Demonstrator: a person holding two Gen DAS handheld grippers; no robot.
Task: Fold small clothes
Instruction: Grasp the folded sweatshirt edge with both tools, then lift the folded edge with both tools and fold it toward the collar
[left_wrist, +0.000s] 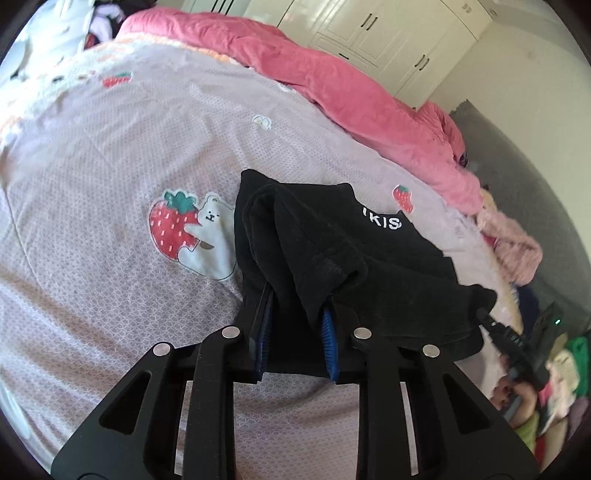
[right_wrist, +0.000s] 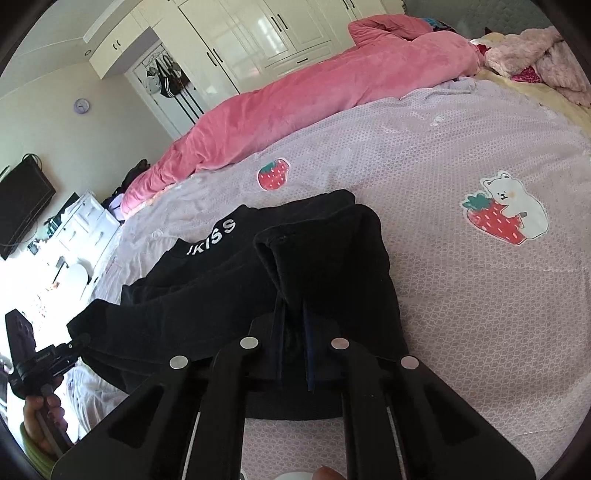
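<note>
A small black garment (left_wrist: 332, 236) with white lettering (left_wrist: 382, 219) lies bunched on the lilac strawberry-print bed sheet (left_wrist: 110, 147). In the left wrist view my left gripper (left_wrist: 297, 314) is shut on a fold at its near edge, and black cloth fills the gap between the blue pads (left_wrist: 328, 332). In the same view my right gripper (left_wrist: 484, 317) pinches the garment's far right corner. In the right wrist view the garment (right_wrist: 325, 258) drapes over my right gripper (right_wrist: 291, 325), whose fingers stand close together on a fold. My left gripper (right_wrist: 79, 341) shows at the garment's left end.
A rolled pink quilt (right_wrist: 295, 99) runs along the bed's far side. Fluffy pink clothing (right_wrist: 535, 59) is heaped at one end. A white wardrobe (left_wrist: 369, 33) stands behind the bed. A hand (right_wrist: 40, 410) holds the left gripper's handle. More clothes (left_wrist: 561, 373) lie at the right.
</note>
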